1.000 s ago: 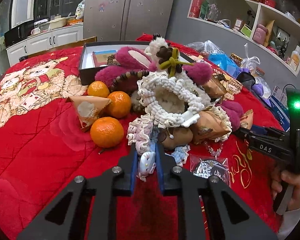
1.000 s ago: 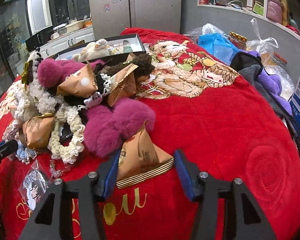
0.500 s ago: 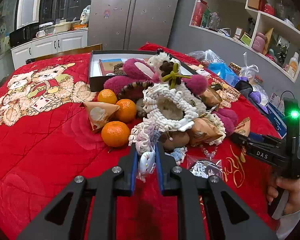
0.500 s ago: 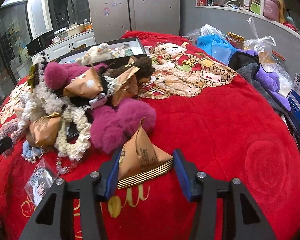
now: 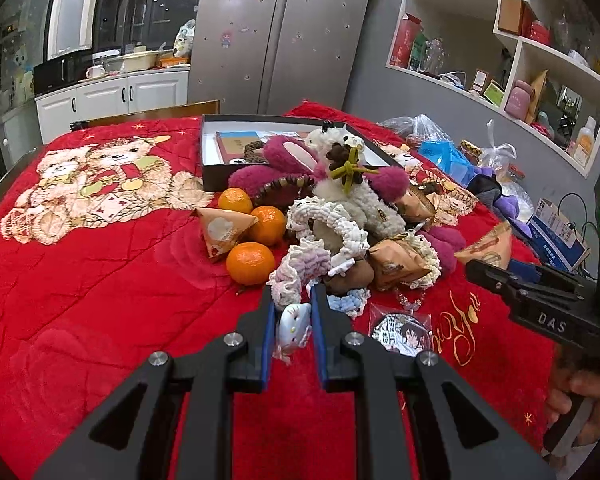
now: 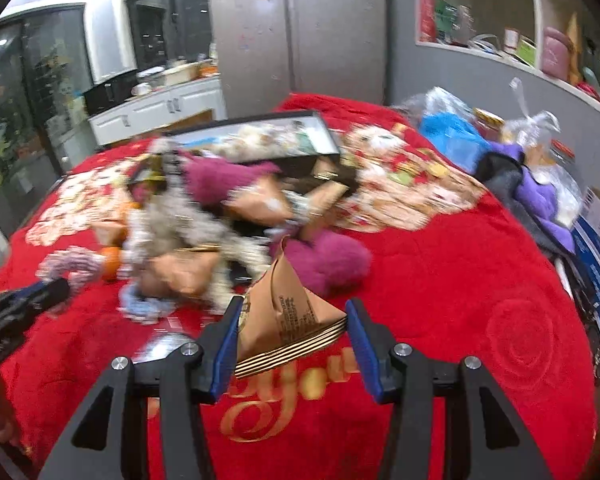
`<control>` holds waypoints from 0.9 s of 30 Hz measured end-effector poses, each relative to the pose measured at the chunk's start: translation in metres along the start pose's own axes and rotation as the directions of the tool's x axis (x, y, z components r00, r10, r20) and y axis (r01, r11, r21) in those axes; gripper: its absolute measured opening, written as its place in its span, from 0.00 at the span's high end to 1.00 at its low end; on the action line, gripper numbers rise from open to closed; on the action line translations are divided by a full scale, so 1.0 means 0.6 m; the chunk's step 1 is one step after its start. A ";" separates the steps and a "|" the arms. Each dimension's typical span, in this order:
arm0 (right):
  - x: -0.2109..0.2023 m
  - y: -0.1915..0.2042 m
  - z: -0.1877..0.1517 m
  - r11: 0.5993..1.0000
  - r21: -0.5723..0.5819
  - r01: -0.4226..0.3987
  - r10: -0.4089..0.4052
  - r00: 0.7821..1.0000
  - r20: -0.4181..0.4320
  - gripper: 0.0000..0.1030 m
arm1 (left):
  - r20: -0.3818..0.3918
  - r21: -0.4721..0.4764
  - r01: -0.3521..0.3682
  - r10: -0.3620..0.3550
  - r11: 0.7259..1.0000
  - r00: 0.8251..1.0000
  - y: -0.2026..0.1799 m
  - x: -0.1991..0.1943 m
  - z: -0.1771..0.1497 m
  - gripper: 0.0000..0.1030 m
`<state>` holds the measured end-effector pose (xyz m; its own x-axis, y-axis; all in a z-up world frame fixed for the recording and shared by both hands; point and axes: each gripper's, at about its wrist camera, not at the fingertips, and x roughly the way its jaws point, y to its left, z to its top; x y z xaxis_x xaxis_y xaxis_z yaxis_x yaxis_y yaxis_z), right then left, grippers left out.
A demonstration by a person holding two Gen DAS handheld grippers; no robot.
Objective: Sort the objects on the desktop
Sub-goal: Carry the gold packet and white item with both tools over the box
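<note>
Left gripper (image 5: 292,330): clamped on one small white cat-face charm (image 5: 294,326).
Right gripper (image 6: 290,330): clamped on one brown pyramid-shaped paper packet (image 6: 288,316).
Round orange tangerines (image 5: 250,263): three.
Black open box (image 5: 220,168): one.

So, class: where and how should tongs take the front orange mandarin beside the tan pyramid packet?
Grip the front orange mandarin across its widest middle, coming from above. It is round, and its left side is bare red blanket, but crocheted yarn crowds its right.
</note>
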<state>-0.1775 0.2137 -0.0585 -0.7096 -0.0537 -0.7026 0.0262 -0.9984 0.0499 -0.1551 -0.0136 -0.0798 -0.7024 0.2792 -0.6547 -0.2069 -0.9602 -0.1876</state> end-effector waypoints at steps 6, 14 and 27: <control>-0.015 0.063 0.000 0.995 -0.075 -0.072 0.073 0.997 0.008 0.50 | 0.012 -0.007 -0.008 0.008 1.000 1.000 0.003 -0.025 -0.005 0.83; -0.016 0.098 0.011 0.987 -0.083 -0.139 0.141 0.990 0.011 0.50 | 0.004 -0.020 -0.050 0.050 0.999 0.999 -0.004 -0.035 0.007 0.83; -0.008 0.110 0.077 0.986 -0.103 -0.129 0.136 0.989 0.060 0.50 | 0.003 -0.025 -0.051 0.051 0.998 0.999 -0.010 -0.015 0.088 0.83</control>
<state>-0.2048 0.1489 -0.0192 -0.7404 -0.1877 -0.6454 0.1903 -0.9795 0.0666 -0.1832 -0.0100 -0.0342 -0.7140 0.2294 -0.6615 -0.1535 -0.9731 -0.1718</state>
